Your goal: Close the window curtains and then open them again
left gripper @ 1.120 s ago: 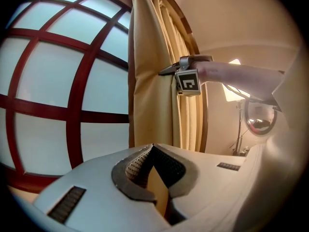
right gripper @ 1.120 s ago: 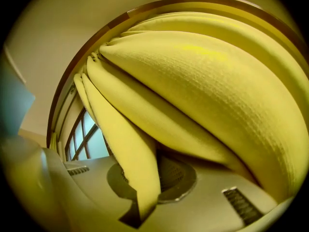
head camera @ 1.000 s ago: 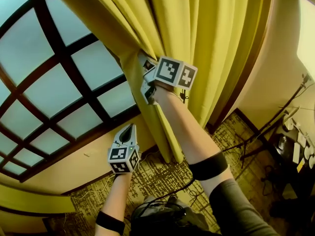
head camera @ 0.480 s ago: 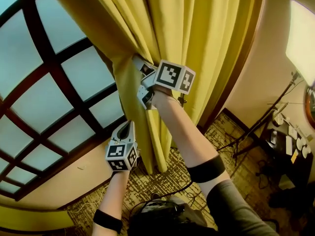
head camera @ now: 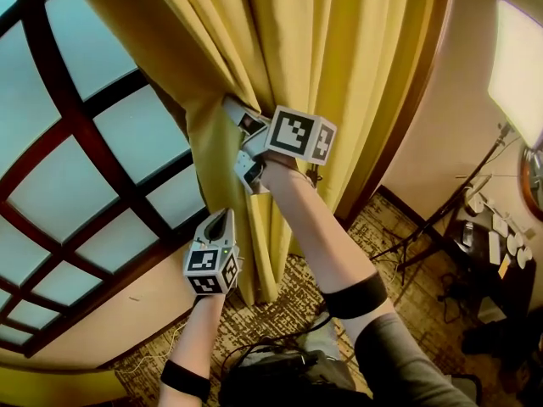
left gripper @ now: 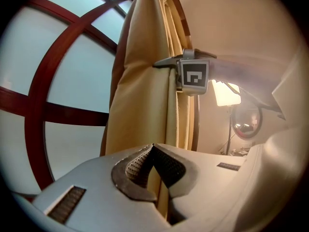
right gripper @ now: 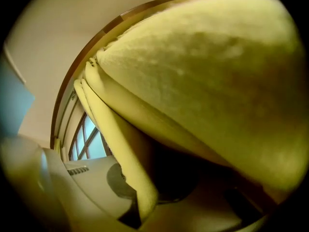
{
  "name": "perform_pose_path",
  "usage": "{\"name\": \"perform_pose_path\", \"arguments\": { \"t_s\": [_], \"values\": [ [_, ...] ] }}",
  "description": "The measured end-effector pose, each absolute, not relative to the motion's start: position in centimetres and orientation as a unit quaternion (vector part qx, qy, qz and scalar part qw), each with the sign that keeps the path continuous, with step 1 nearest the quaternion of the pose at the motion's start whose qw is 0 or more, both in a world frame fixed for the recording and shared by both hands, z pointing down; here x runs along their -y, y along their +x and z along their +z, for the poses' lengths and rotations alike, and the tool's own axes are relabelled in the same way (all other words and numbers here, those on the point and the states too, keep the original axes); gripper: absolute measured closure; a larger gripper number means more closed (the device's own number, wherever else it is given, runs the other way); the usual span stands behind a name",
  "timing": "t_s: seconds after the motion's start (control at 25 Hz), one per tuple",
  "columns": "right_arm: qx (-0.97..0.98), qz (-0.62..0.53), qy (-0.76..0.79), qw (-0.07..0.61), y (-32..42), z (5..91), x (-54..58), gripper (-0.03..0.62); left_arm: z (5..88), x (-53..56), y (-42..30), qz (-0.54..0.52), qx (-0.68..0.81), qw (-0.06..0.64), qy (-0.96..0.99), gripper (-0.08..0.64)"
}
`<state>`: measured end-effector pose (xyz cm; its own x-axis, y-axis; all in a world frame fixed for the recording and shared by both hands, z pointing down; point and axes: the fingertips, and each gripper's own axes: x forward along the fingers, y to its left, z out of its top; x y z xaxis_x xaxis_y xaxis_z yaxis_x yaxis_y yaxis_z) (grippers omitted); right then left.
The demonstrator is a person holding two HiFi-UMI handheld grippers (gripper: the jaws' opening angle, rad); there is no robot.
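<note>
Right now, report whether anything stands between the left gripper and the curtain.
Nothing visible does. The left gripper, jaws together and empty, points at the curtain, at its hanging edge, with only open air between them. The right gripper is clamped on that same edge higher up, off this path.

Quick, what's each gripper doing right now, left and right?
Left gripper: jaws shut, nothing between them.
Right gripper: jaws shut on a fold of the yellow curtain.
</note>
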<state>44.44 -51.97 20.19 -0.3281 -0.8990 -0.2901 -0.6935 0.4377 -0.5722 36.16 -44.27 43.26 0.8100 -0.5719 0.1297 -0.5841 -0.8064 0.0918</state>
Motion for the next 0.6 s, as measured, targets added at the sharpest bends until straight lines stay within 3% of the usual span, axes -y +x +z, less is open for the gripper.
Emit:
{"name": "perform_pose_path", "arguments": {
  "t_s": [0.6],
  "values": [
    [-0.820, -0.163, -0.464, 0.292, 49.1, 18.9, 53.8, 0.555, 44.1, 46.4, 42.1, 0.045, 0.331, 0.067, 0.940, 0.560]
  ]
}}
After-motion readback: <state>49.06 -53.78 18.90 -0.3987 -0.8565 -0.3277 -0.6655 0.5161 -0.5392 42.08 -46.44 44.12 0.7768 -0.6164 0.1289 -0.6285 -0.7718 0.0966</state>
